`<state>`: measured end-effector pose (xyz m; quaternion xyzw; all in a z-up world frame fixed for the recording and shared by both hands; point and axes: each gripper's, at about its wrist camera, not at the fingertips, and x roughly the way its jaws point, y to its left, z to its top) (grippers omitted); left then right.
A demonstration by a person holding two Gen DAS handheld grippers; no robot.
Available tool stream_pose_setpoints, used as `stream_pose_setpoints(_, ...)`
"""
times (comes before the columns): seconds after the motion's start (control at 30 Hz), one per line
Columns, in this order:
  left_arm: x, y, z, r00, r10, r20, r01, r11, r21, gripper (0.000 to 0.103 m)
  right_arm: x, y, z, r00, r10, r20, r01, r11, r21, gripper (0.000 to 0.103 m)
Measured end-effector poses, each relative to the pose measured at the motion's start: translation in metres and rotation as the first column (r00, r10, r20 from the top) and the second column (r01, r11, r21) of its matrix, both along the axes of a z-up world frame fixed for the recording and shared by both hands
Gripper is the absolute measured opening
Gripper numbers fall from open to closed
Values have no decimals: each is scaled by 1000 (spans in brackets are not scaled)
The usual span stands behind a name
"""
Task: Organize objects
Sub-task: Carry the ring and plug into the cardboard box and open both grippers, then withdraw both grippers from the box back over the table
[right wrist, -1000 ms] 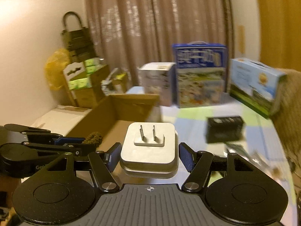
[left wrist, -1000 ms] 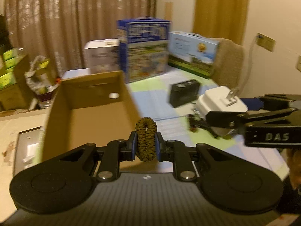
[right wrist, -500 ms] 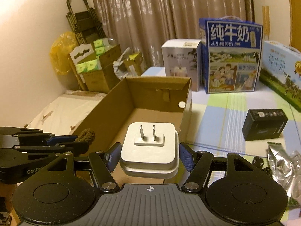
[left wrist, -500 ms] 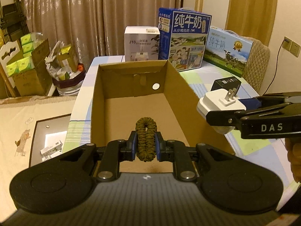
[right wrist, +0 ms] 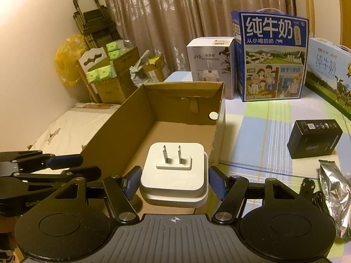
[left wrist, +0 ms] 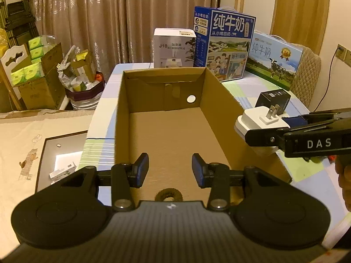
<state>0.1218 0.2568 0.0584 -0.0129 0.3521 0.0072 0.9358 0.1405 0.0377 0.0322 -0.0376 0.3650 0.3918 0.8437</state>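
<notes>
An open brown cardboard box (left wrist: pixel 162 94) stands on the table in front of both grippers. A dark braided cord loop (left wrist: pixel 168 195) lies on the box floor at its near end, half hidden by my left gripper's body. My left gripper (left wrist: pixel 170 165) hangs open just above the loop, holding nothing. My right gripper (right wrist: pixel 174 176) is shut on a white plug charger (right wrist: pixel 173 175), prongs pointing forward. In the left wrist view the charger (left wrist: pixel 261 118) hovers over the box's right wall. In the right wrist view the box (right wrist: pixel 131 120) lies ahead and to the left.
A small black box (right wrist: pixel 313 138), a foil packet (right wrist: pixel 333 188) and a dark cable (right wrist: pixel 316 197) lie on the checked tablecloth right of the cardboard box. Milk cartons (right wrist: pixel 272 57) and a white humidifier box (right wrist: pixel 210 59) stand behind it. A hand (left wrist: pixel 344 175) holds the right gripper.
My left gripper has opened and let go of the braided loop, which now lies on the box floor. Both grippers have swung to face the box. The right still holds the charger.
</notes>
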Motion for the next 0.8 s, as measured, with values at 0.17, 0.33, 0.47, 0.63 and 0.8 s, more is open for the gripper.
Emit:
stream_pose_setpoints(0.17, -8, 9, 5, 1000, 18, 14, -18, 1000, -1, 38, 0, 7, 0, 1000, 6, -17, -5, 1000, 17, 63)
stream_pose_setpoints(0.33, -15, 16, 7, 999, 39, 20, -39, 999, -10, 44, 4, 11, 1, 999, 23, -37, -19, 995, 103, 69)
stream_pose_setpoints(0.47, -20, 16, 8, 999, 45, 27, -45, 999, -13, 49, 5, 1, 10, 1000, 1, -22, 2, 993, 118, 73)
stream_pose_setpoints(0.63, -29, 3, 18, 998, 37, 56, -35, 999, -27, 57, -3, -41, 20, 998, -69, 6, 67, 987, 146, 74)
stream_pose_setpoints(0.8, -37, -27, 31, 996, -12, 93, 17, 999, -50, 65, -20, -104, 24, 985, -159, 68, 149, 979, 140, 74)
